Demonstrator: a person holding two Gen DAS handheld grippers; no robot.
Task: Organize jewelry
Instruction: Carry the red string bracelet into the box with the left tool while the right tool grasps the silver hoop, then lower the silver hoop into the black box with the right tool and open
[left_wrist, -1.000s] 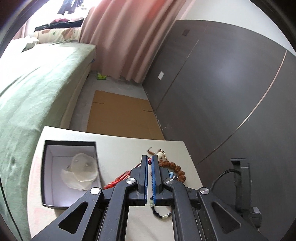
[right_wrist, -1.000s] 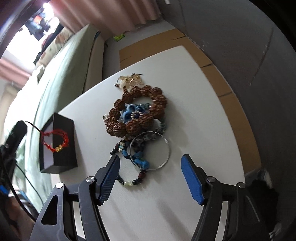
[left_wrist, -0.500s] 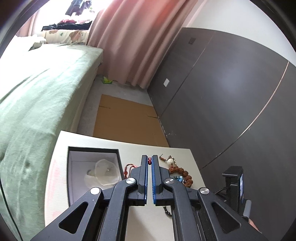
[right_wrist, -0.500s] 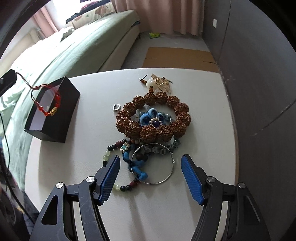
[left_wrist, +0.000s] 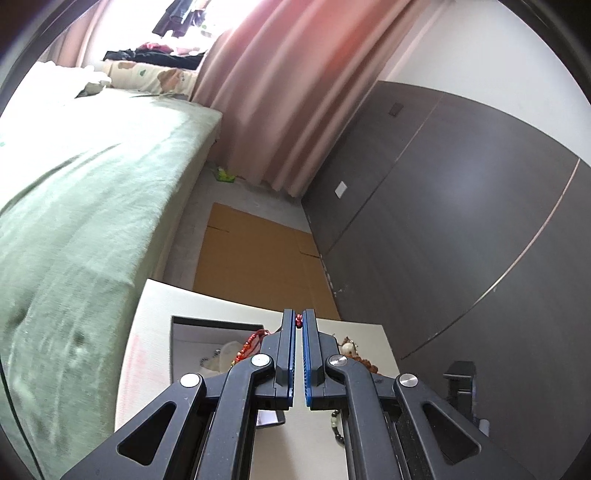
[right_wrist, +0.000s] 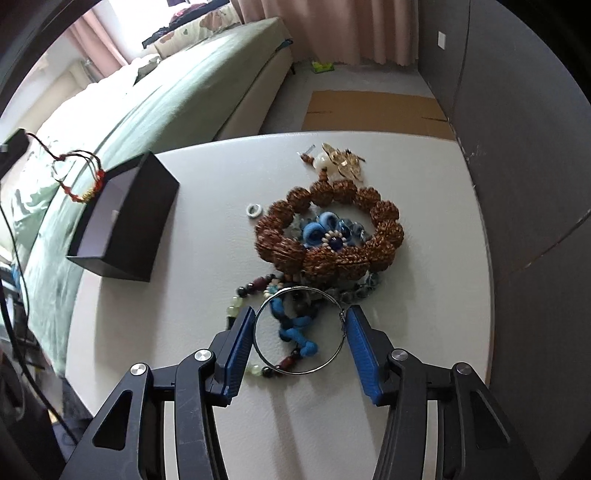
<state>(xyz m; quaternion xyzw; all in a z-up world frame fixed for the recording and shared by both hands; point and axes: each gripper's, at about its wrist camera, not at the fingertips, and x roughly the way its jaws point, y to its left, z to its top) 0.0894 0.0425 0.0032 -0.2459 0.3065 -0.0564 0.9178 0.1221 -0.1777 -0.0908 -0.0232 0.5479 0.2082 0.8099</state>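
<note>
My left gripper (left_wrist: 299, 314) is shut on a red string bracelet (left_wrist: 251, 343). In the right wrist view that bracelet (right_wrist: 79, 177) dangles in the air over the left side of an open black box (right_wrist: 147, 206). My right gripper (right_wrist: 301, 310) points down at a thin silver ring (right_wrist: 334, 360) that lies flat on the white table (right_wrist: 424, 258). Its jaws are closing, with the ring between the blue pads (right_wrist: 240, 347), which stand right at its rim. The ring lies over a blue knotted cord (right_wrist: 295, 332) and a dark beaded bracelet (right_wrist: 236, 306).
Behind the ring lie a chunky brown seed bracelet (right_wrist: 384, 214) around a blue flower piece (right_wrist: 325, 232), a gold brooch (right_wrist: 343, 158) and a small white ring (right_wrist: 254, 210). A green bed (right_wrist: 166, 96) runs along the left, and a dark wall panel (right_wrist: 535, 147) stands on the right.
The right jaws have narrowed from wide apart to the ring's sides, and that view has rolled. The left gripper has risen and drifted with the red bracelet, so the box sits lower in its view.
</note>
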